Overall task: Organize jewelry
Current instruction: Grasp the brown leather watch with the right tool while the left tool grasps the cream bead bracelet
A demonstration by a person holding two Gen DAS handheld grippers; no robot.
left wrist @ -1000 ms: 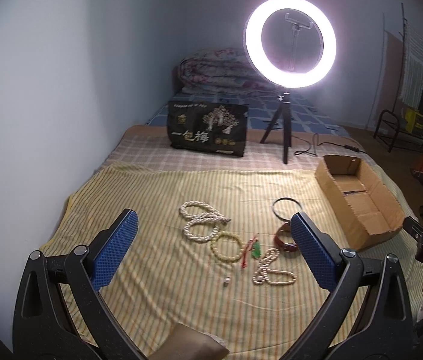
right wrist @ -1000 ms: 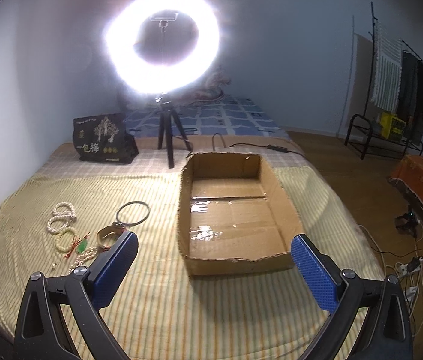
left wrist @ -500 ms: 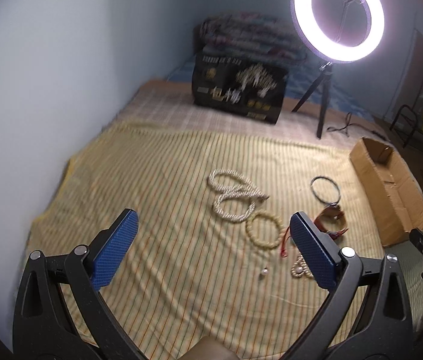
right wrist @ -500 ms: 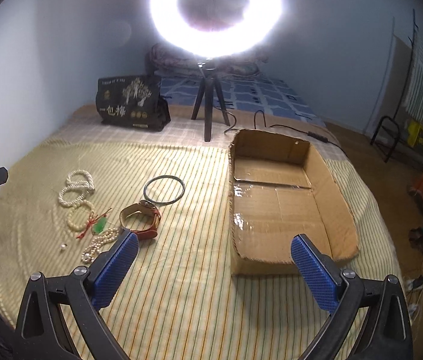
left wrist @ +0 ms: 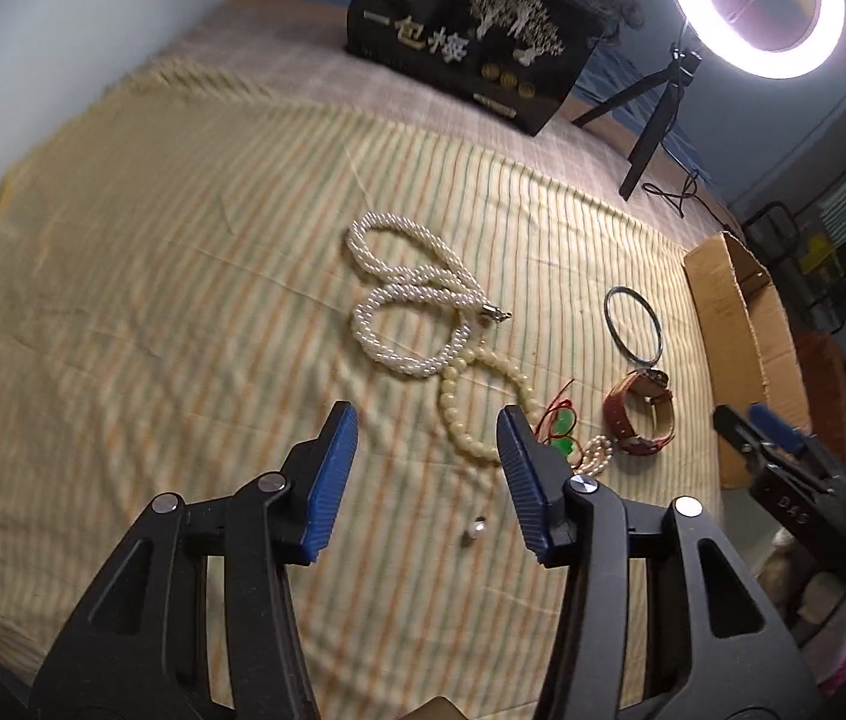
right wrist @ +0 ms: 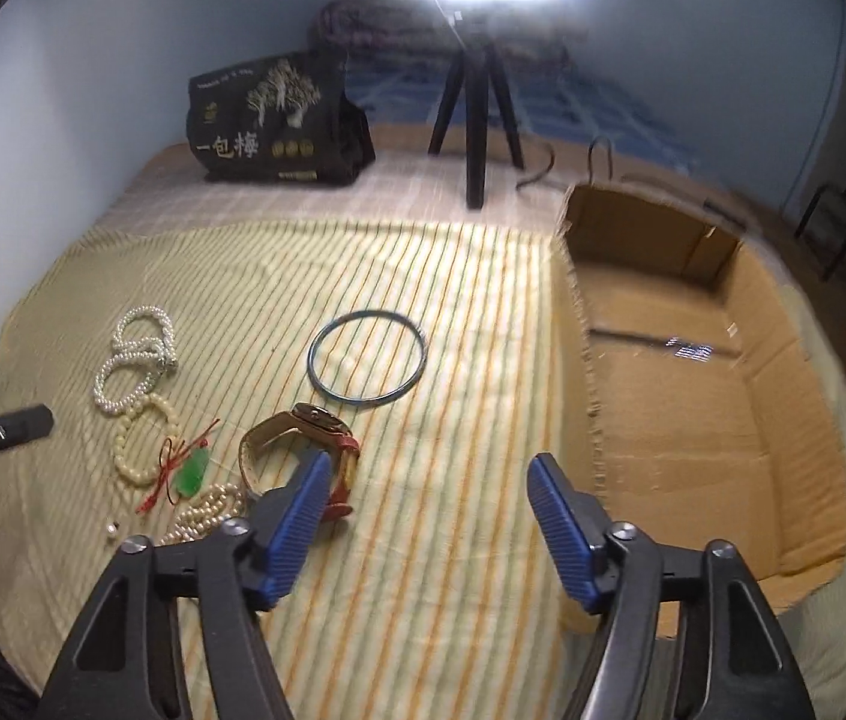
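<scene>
Striped bedspread (left wrist: 195, 276). Left gripper (left wrist: 426, 456) jaws apart, empty, hovering near bead bracelet (left wrist: 486, 405). Right gripper (right wrist: 426, 510) jaws apart, empty, beside watch (right wrist: 303, 450). Pearl necklace (left wrist: 411, 306) far left, bangle (right wrist: 367, 356) center, cardboard box (right wrist: 693, 396) right.

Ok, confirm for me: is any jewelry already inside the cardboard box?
No, the cardboard box holds nothing; the watch and bangle lie on the striped sheet.

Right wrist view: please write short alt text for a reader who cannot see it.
The open right gripper hovers over a striped yellow bedsheet, its jaws empty. To the left lie a brown leather watch, a thin dark bangle and pearl strands; an empty cardboard box sits right.
</scene>
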